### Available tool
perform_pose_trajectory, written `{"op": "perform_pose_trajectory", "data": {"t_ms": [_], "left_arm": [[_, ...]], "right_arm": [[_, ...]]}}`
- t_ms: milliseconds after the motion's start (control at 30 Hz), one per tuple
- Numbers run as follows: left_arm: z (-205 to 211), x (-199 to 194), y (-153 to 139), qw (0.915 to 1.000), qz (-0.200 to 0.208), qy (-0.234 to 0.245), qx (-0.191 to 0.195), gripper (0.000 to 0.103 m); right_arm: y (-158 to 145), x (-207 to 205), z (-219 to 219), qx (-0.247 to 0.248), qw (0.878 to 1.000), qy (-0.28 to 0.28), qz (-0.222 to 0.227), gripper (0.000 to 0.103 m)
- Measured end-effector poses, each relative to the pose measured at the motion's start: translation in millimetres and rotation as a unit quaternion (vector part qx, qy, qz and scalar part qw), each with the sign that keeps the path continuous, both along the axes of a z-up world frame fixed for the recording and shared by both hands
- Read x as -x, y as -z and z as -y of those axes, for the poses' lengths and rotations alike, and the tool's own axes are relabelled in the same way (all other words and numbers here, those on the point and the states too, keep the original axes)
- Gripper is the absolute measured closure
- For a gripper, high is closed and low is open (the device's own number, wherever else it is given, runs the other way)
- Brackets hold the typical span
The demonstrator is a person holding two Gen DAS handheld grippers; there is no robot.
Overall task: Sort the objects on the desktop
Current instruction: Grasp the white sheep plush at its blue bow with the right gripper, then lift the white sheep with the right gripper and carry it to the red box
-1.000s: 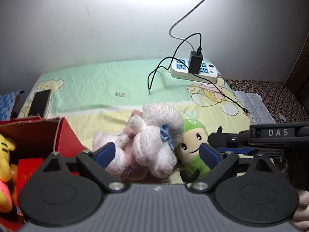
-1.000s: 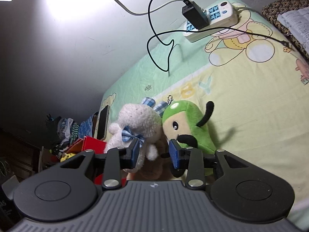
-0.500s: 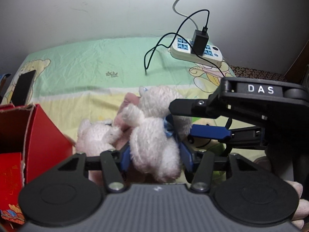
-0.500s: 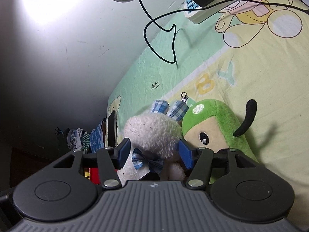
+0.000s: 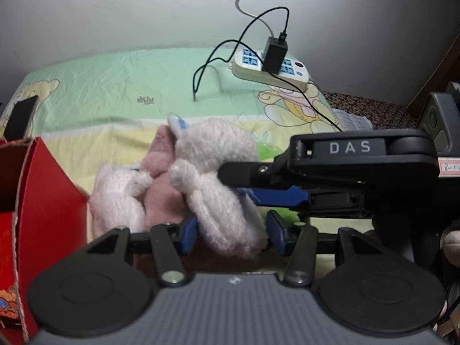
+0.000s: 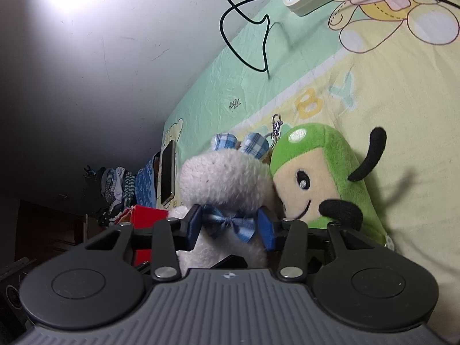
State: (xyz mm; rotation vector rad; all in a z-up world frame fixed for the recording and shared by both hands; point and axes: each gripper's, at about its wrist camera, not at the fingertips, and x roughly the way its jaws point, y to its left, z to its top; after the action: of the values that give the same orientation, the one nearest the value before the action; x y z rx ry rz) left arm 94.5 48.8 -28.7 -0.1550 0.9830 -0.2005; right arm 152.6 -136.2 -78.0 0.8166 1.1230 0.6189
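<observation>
Both grippers have closed in on the white plush [image 5: 218, 172] since the earlier frames. The left gripper [image 5: 232, 231] now has its blue pads against the plush's lower body; the right gripper [image 6: 230, 228] is clamped at its neck, either side of the blue bow [image 6: 230, 225]. The plush lies on the bed [image 6: 388, 92], long axis running from the left gripper away toward the wall [image 5: 115, 8], plaid ears [image 6: 241, 143] farthest. A green plush [image 6: 325, 178] touches its head; a pink plush [image 5: 161, 172] lies against its other side. A red box [image 5: 43, 201] stands left, with a phone [image 5: 21, 118] and a power strip [image 5: 270, 69] beyond.
</observation>
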Motion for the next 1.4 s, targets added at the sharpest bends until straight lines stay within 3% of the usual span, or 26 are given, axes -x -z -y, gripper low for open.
{"op": "perform_pose_trajectory", "data": {"t_ms": [233,267,333,400,533,633,700,767,900,1067,1400], "left_arm": [[15.8,18.0,13.2,0.9997,-0.005,0.012,-0.023,0.05],[15.5,15.3,16.2,0.9996,-0.006,0.007,-0.027,0.047],[10.8,10.1,21.5,0.9994,-0.007,-0.008,-0.034,0.03],[8.0,6.5,24.5,0.9989,-0.004,-0.016,-0.044,0.028],[3.5,-2.9,29.3,0.9988,-0.009,-0.027,-0.041,0.028],[3.9,-10.3,35.6,0.9985,-0.023,-0.032,-0.037,0.043],[4.2,-9.4,38.1,0.9982,-0.024,-0.036,-0.042,0.044],[3.4,-6.1,36.0,0.9983,-0.023,-0.034,-0.042,0.046],[7.5,5.5,27.0,0.9986,-0.018,-0.023,-0.045,0.05],[23.8,31.5,13.8,0.9986,-0.001,0.001,-0.052,0.051],[28.5,82.4,-26.9,0.997,0.06,0.038,-0.032,0.05]], "right_arm": [[10.6,16.9,26.4,-0.009,0.999,0.026,-0.028,0.059],[12.0,17.4,26.5,-0.009,0.999,0.027,-0.031,0.058],[9.6,19.0,23.2,0.001,1.0,0.023,-0.018,0.057],[5.3,18.8,17.0,0.021,1.0,0.016,0.001,0.054],[1.0,13.3,1.4,0.06,0.997,-0.004,0.04,0.048],[9.0,6.8,-12.9,0.057,0.997,-0.036,0.037,0.038],[12.9,9.0,-18.9,0.058,0.997,-0.05,0.031,0.044],[9.1,14.2,-23.3,0.076,0.994,-0.062,0.052,0.048],[4.3,21.4,-14.9,0.059,0.996,-0.058,0.046,0.059],[-9.6,44.0,-1.2,0.053,0.996,-0.05,0.049,0.06],[-56.4,97.1,2.2,0.077,0.99,-0.026,0.113,0.061]]}}
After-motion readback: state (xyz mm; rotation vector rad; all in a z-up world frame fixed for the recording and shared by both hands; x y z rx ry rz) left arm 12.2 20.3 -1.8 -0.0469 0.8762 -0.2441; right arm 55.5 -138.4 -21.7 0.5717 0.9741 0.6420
